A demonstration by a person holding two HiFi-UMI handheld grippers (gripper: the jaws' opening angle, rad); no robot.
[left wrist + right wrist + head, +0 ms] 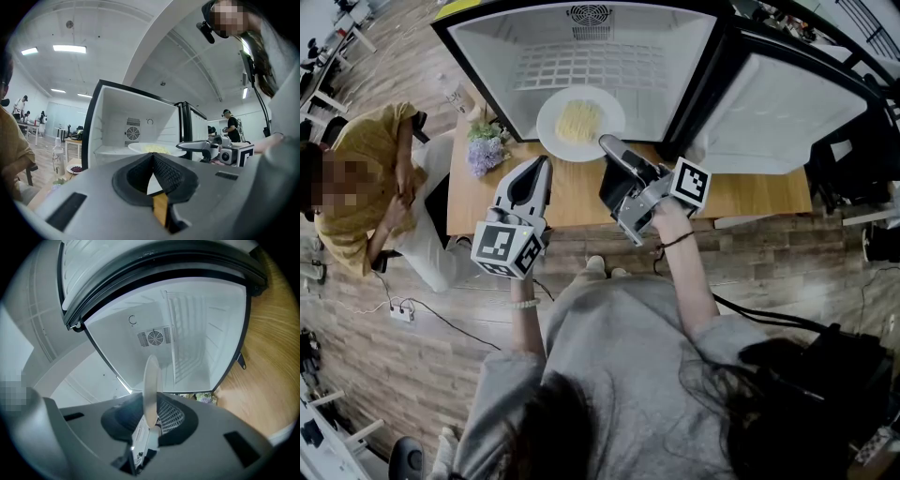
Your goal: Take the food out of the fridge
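Note:
A white plate of pale noodles (pixel 579 122) hangs at the open fridge's (pixel 487 47) front edge, partly over the wooden table (pixel 750 192). My right gripper (pixel 607 144) is shut on the plate's near rim. In the right gripper view the plate (pixel 151 380) shows edge-on, clamped between the dark pads of the right gripper (pixel 151 398). My left gripper (pixel 546 165) sits just left of the plate and points at the fridge. It is shut with nothing in it, its pads meeting at the tip (pixel 152 155). The left gripper view also shows the plate (pixel 157 149) in front of the white fridge interior.
The fridge door (pixel 778 112) stands open to the right. A person in a yellow top (pixel 366 178) sits at the table's left end. Purple flowers (pixel 486 150) and a clear bottle (pixel 58 157) stand near that end, beside a small bowl of dark fruit (pixel 75 168).

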